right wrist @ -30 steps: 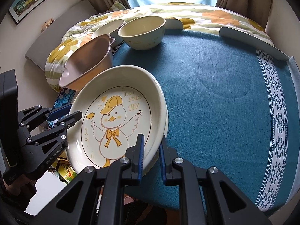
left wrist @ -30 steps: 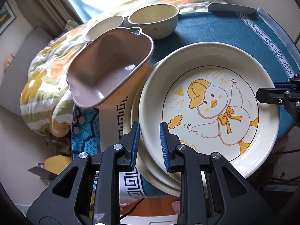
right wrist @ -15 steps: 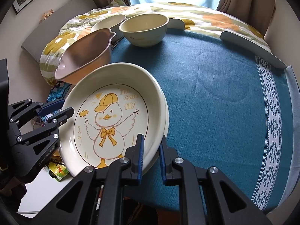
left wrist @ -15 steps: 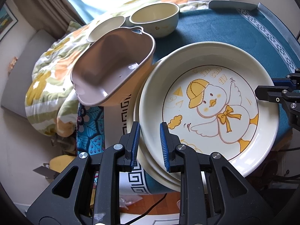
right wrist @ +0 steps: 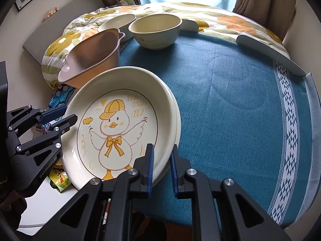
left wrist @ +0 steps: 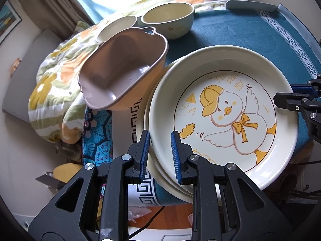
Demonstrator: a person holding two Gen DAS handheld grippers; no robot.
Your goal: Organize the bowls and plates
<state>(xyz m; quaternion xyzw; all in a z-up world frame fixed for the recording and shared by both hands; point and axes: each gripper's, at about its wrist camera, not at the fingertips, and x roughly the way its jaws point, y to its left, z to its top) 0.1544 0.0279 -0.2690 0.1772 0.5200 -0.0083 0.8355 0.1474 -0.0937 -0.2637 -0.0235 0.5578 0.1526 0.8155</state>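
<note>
A cream duck plate [left wrist: 224, 108] [right wrist: 118, 128] lies stacked on another cream plate [left wrist: 148, 120] at the table's edge. My left gripper [left wrist: 159, 154] is shut on the rims of the stack. My right gripper [right wrist: 161, 164] is shut on the opposite rim; it shows at the right edge of the left wrist view [left wrist: 301, 104]. A pink tub-shaped bowl [left wrist: 122, 70] [right wrist: 90, 58] tilts over the table edge beside the plates. A cream bowl [left wrist: 168, 20] [right wrist: 155, 31] and a smaller cream bowl [left wrist: 116, 28] [right wrist: 118, 23] stand at the far side.
The table carries a blue cloth [right wrist: 240, 100] with a white patterned band [right wrist: 289, 120]. A flowered quilt [left wrist: 54, 76] lies beyond the far and left edges. The floor and clutter show below the table edge [left wrist: 66, 168].
Both grippers and the plate stack have shifted slightly; the view has drawn back a little from the bowls. The grips have not changed.
</note>
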